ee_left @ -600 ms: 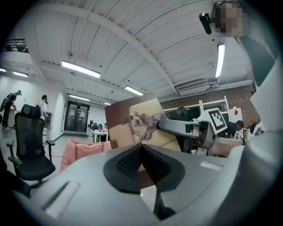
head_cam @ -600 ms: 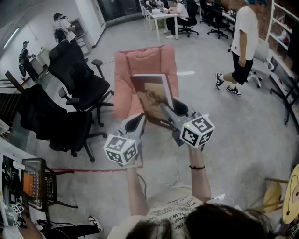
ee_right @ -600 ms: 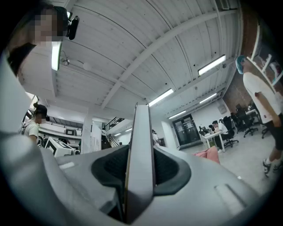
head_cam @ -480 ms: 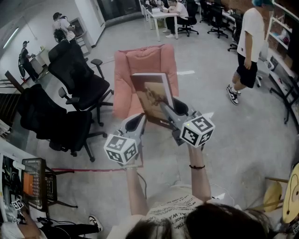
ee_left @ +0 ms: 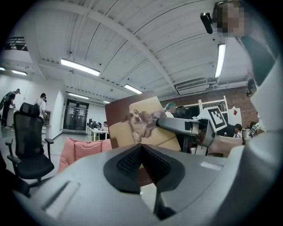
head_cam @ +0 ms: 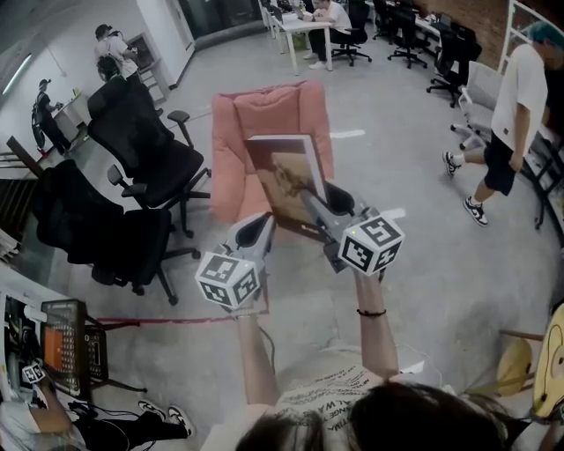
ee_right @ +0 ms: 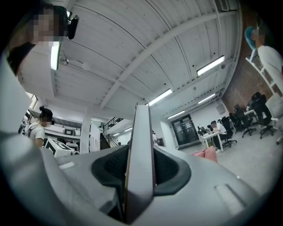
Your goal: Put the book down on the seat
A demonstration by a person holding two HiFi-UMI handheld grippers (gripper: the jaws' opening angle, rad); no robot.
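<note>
My right gripper (head_cam: pixel 315 207) is shut on the lower right part of a hardback book (head_cam: pixel 286 176), which it holds upright in the air. The cover shows a dog (ee_left: pixel 141 123). In the right gripper view the book (ee_right: pixel 140 154) stands edge-on between the pads. A pink armchair (head_cam: pixel 264 119) stands on the floor just beyond the book, its seat hidden behind it. My left gripper (head_cam: pixel 263 227) hangs by the book's lower left corner, its jaws meeting at the tips (ee_left: pixel 141 148) with nothing seen between them.
Two black office chairs (head_cam: pixel 145 141) (head_cam: pixel 97 225) stand left of the armchair. A person in a white shirt (head_cam: pixel 511 114) walks at the far right. Desks with seated people (head_cam: pixel 304 26) are at the back. A yellow stool (head_cam: pixel 529 370) is at the lower right.
The person in the white shirt has walked further right and nearer. The book and both grippers have stayed where they were.
</note>
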